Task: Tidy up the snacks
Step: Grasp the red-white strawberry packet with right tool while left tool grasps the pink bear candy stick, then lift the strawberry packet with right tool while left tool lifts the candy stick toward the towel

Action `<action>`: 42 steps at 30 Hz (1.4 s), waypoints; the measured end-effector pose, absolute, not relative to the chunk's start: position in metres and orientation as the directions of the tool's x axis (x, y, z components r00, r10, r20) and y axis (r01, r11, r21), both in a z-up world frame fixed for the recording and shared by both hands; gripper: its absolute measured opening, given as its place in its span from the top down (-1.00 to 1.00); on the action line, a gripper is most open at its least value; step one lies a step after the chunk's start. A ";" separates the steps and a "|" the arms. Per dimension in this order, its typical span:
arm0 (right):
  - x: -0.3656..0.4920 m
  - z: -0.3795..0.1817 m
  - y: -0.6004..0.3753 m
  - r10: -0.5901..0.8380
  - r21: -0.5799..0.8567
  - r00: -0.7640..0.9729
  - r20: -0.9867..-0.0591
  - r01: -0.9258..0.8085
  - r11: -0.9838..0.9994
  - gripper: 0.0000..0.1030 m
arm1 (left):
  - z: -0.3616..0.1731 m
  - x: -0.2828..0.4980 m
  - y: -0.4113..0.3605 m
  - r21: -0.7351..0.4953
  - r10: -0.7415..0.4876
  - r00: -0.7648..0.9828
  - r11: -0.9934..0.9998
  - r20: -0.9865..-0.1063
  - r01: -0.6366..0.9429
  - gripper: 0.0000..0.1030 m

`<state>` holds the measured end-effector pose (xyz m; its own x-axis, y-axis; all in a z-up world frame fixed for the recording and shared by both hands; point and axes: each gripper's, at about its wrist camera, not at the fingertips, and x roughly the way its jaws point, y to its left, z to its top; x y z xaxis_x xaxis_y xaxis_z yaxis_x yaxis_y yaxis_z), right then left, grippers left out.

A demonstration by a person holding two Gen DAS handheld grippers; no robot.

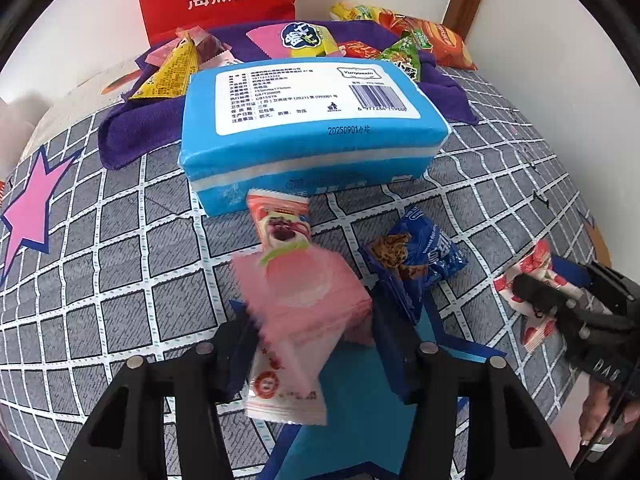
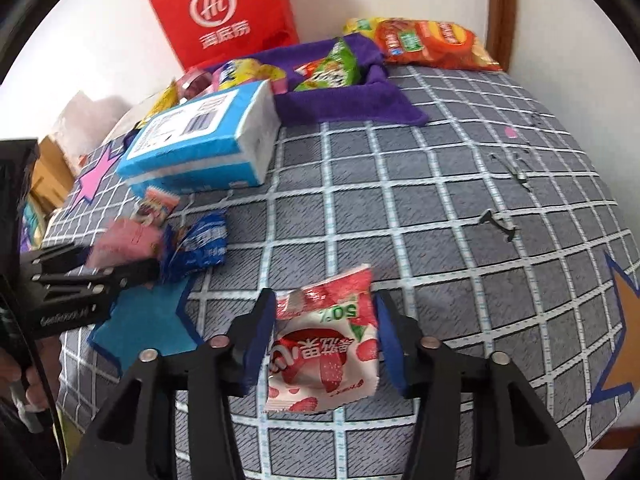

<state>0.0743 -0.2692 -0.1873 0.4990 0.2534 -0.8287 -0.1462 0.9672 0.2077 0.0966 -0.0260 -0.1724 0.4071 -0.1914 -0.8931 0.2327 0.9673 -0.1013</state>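
A grey checked cloth (image 2: pixel 440 184) with coloured stars covers the surface; the left gripper (image 1: pixel 308 320) pinches a pink snack packet (image 1: pixel 296 308) between its blue-padded fingers (image 1: pixel 390 332), the packet blurred and lifted off the cloth; just beyond it a second pink wrapper (image 1: pixel 280 224) leans against a blue tissue pack (image 1: pixel 312 128); a torn blue wrapper (image 1: pixel 420 252) lies just right of the left gripper; the right gripper (image 2: pixel 324 340) grips a red-and-white strawberry packet (image 2: pixel 324 344) at both side edges, held above the cloth; farther back a purple towel (image 2: pixel 344 108) carries several snacks, among them a green packet (image 2: pixel 332 66) and a yellow one (image 1: pixel 172 72); an orange chip bag (image 2: pixel 436 42) lies by the wall behind the towel; a red paper bag (image 2: pixel 228 12) stands against the wall at the back.
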 end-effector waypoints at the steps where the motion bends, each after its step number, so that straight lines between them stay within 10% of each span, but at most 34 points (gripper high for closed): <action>1: 0.074 -0.188 -0.267 0.254 0.204 0.492 -0.833 -0.154 0.967 -0.13 | -0.172 0.097 -0.026 -0.106 -0.196 0.406 0.967 -0.893 0.233 0.07; 17: 0.052 -0.198 -0.255 0.194 0.103 0.481 -0.855 -0.210 0.972 -0.11 | -0.156 0.092 -0.021 -0.111 -0.212 0.434 0.963 -0.876 0.247 0.36; 21: 0.054 -0.194 -0.259 0.189 0.103 0.491 -0.850 -0.198 0.975 -0.09 | -0.150 0.096 -0.023 -0.105 -0.214 0.443 0.960 -0.871 0.258 -0.03; 33: 0.068 -0.187 -0.269 0.189 0.128 0.509 -0.839 -0.153 0.980 -0.09 | -0.173 0.112 -0.015 -0.133 -0.201 0.417 0.973 -0.886 0.186 -0.04; 42: 0.068 -0.186 -0.268 0.193 0.130 0.509 -0.839 -0.157 0.979 -0.09 | -0.168 0.112 -0.012 -0.153 -0.222 0.422 0.969 -0.879 0.193 0.58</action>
